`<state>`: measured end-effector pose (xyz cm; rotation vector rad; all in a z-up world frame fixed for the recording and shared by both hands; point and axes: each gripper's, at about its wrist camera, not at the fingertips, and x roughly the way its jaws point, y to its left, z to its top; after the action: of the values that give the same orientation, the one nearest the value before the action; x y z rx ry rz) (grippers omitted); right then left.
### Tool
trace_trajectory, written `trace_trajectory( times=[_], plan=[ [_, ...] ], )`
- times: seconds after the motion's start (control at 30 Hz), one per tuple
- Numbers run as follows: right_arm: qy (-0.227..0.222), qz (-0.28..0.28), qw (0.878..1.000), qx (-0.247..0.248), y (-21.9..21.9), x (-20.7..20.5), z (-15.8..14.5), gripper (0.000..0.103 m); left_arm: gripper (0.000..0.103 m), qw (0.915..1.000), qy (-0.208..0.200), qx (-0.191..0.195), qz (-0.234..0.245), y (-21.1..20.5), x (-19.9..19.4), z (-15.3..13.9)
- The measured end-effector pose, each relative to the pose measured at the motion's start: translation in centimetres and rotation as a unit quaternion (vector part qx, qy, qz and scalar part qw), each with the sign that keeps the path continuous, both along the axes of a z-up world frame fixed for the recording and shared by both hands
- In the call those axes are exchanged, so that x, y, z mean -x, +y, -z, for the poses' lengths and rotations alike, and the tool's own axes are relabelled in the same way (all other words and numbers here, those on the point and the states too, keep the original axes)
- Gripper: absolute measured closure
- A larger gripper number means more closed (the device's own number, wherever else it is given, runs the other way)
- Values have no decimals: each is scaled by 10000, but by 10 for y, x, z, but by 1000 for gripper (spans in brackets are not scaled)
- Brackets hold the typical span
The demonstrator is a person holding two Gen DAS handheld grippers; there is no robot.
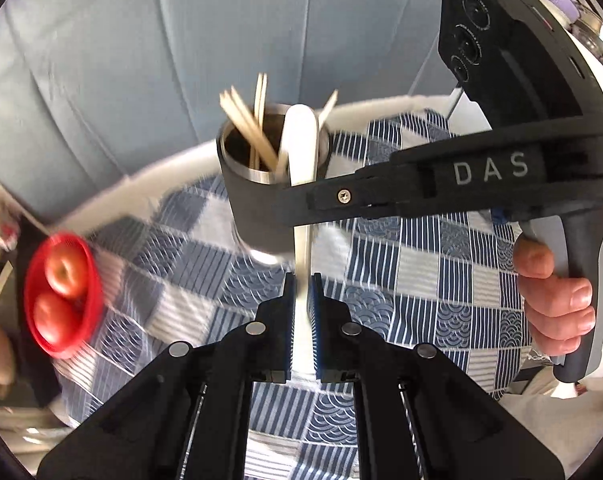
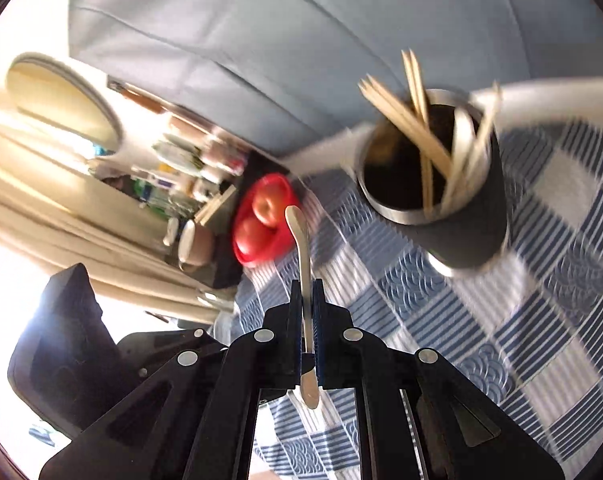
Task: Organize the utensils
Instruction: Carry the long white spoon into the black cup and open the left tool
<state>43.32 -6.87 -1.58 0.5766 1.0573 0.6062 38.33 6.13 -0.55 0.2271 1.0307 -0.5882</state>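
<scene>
The left gripper [image 1: 301, 300] has its fingers clamped on a white flat utensil [image 1: 300, 140], the right gripper [image 2: 307, 304] on a metal spoon [image 2: 301, 248]. Both need turning upright, then lowering straight into the open side of the utensil holder [image 1: 257, 204], clear of the chopsticks [image 1: 247, 128]. The holder stands near the table's [image 1: 441, 264] far edge; a red bowl [image 1: 63, 292] with tomatoes sits at its side edge.

Bright daylight, blown-out glare at left, motion blur, fisheye-warped edges.
</scene>
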Motion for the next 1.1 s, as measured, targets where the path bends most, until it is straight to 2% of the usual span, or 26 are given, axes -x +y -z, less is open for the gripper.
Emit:
trace_trajectory(
  times=[0.1,0.27,0.37,0.53,0.57,0.6,0.63,0.67,0.7,0.73,0.8,0.83,0.9,1.1],
  plan=[
    [-386,64,9992,69,-6,-6,-29,98,96,9994,-302,-142,113,-8,-8,-27],
    [-875,233,9956,255,-16,-16,-68,98,96,9978,-631,-57,208,-16,-30,-55],
    [-1082,373,9925,436,-24,-26,-82,98,96,9969,-725,31,301,-22,-42,-61],
    [-1283,617,9871,726,-29,-44,-85,98,95,9954,-845,162,429,-29,-67,-59],
    [-1256,633,9869,787,-29,-51,-83,96,88,9954,-875,175,355,-28,-76,-55],
    [-1193,693,9862,912,-30,-58,-79,94,73,9953,-904,185,310,-28,-80,-52],
    [-1155,751,9854,998,-30,-60,-76,89,64,9950,-920,244,309,-26,-81,-48],
    [-1122,798,9844,1094,-33,-63,-72,80,45,9948,-940,276,293,-25,-82,-45],
    [-1128,854,9827,1192,-36,-64,-70,50,32,9942,-1022,271,216,-21,-79,-40],
    [-1171,943,9802,1290,-39,-62,-68,30,29,9941,-1033,287,190,-19,-77,-37],
    [-1238,1015,9779,1343,-47,-58,-66,29,17,9943,-1001,372,48,-11,-70,-28],
    [-1184,1000,9796,1277,-50,-56,-64,27,15,9943,-991,399,-33,-8,-67,-25],
    [-1108,974,9823,1155,-57,-51,-62,19,8,9942,-953,456,-191,-2,-61,-20],
    [-1385,763,9706,1815,-51,-29,-65,17,6,9915,-990,424,-726,9,-47,-11]
  ],
)
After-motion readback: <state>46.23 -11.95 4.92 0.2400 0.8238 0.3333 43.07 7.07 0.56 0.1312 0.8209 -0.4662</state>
